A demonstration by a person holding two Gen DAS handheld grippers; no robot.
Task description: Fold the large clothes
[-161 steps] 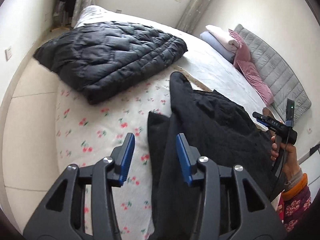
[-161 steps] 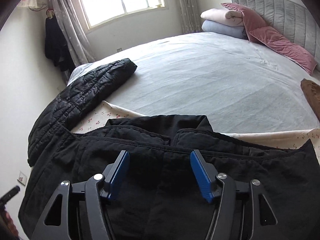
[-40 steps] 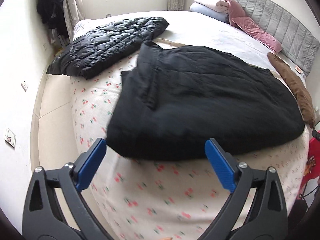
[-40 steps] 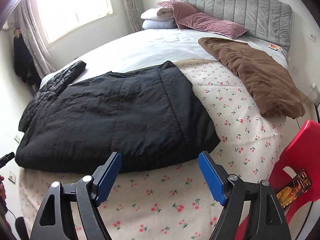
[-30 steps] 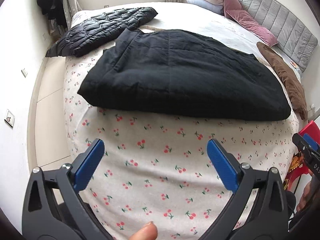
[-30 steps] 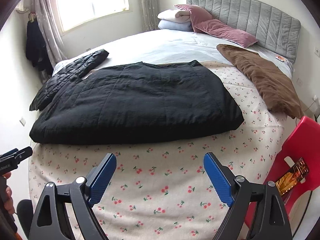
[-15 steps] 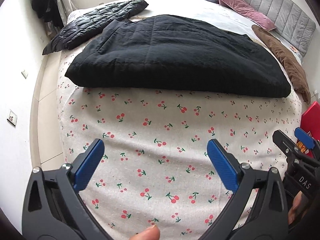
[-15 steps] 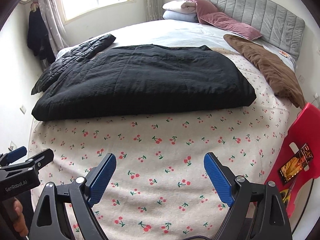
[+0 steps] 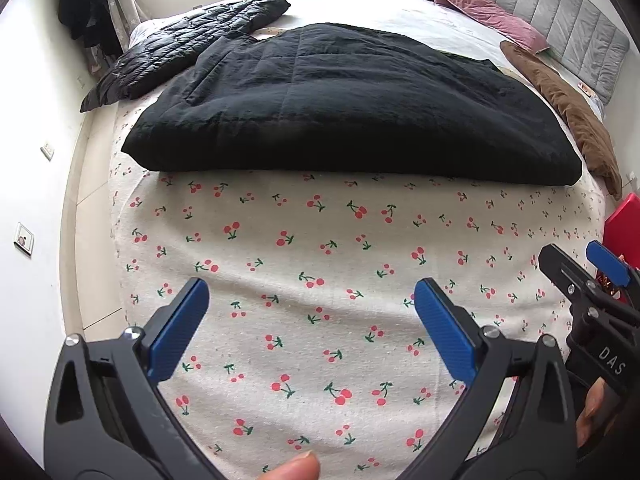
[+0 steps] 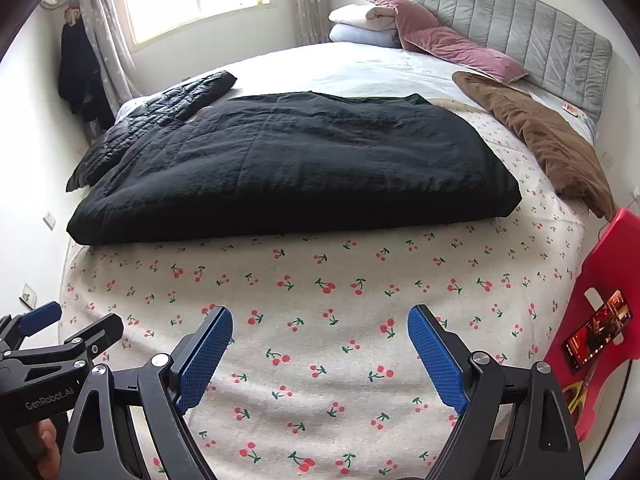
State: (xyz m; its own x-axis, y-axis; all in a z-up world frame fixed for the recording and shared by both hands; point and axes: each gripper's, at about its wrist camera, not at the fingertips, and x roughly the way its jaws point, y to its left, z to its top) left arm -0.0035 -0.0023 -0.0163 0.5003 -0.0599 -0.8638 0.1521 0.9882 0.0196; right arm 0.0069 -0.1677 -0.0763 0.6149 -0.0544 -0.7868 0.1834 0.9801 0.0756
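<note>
A large black quilted garment (image 9: pixel 340 104) lies folded into a flat rectangle on the cherry-print sheet (image 9: pixel 312 248); it also shows in the right wrist view (image 10: pixel 296 168). My left gripper (image 9: pixel 312 300) is open and empty, held back over the sheet well short of the garment's near edge. My right gripper (image 10: pixel 320 332) is open and empty too, likewise over the sheet. Each gripper shows at the edge of the other's view: the right one (image 9: pixel 576 264) and the left one (image 10: pixel 68 328).
A black puffer jacket (image 9: pixel 188 52) lies at the far left of the bed. A brown garment (image 10: pixel 540 132) lies at the right. Pink pillows (image 10: pixel 452 44) and folded bedding (image 10: pixel 364 24) sit by the grey headboard. A red stool (image 10: pixel 600 280) with a phone stands at the right.
Both grippers have let go of the black garment, opened wide and pulled back from it. The garment, loose and bunched before, now lies folded flat.
</note>
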